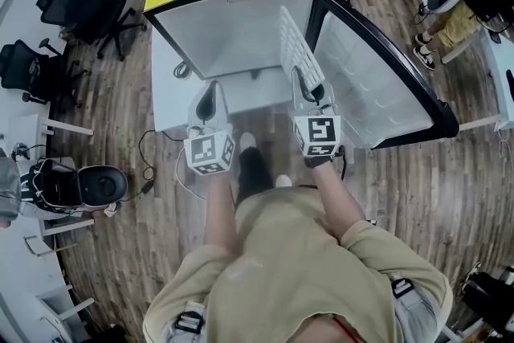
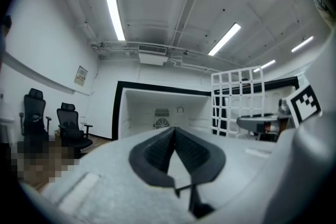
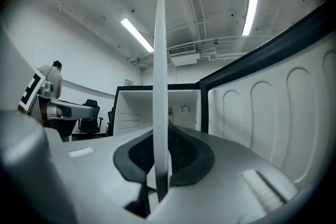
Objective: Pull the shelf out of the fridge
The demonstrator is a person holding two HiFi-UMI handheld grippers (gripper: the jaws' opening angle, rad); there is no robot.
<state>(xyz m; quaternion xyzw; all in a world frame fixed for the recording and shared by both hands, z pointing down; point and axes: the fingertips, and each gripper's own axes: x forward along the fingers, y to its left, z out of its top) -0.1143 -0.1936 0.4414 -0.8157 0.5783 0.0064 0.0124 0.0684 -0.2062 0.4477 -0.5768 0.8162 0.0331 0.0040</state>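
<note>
Both forearms reach forward, the right gripper [image 1: 312, 95] clamped on the wire shelf [image 1: 295, 44] standing on edge ahead of it, the left gripper [image 1: 210, 102] empty with jaws together; the left gripper view shows the shelf's grid, the right gripper view only its edge.

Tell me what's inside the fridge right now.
The fridge shows bare white walls and a fan grille on the back wall. The wire shelf is outside, clamped on edge in the right gripper. The left gripper covers the cavity's floor in its view.
</note>
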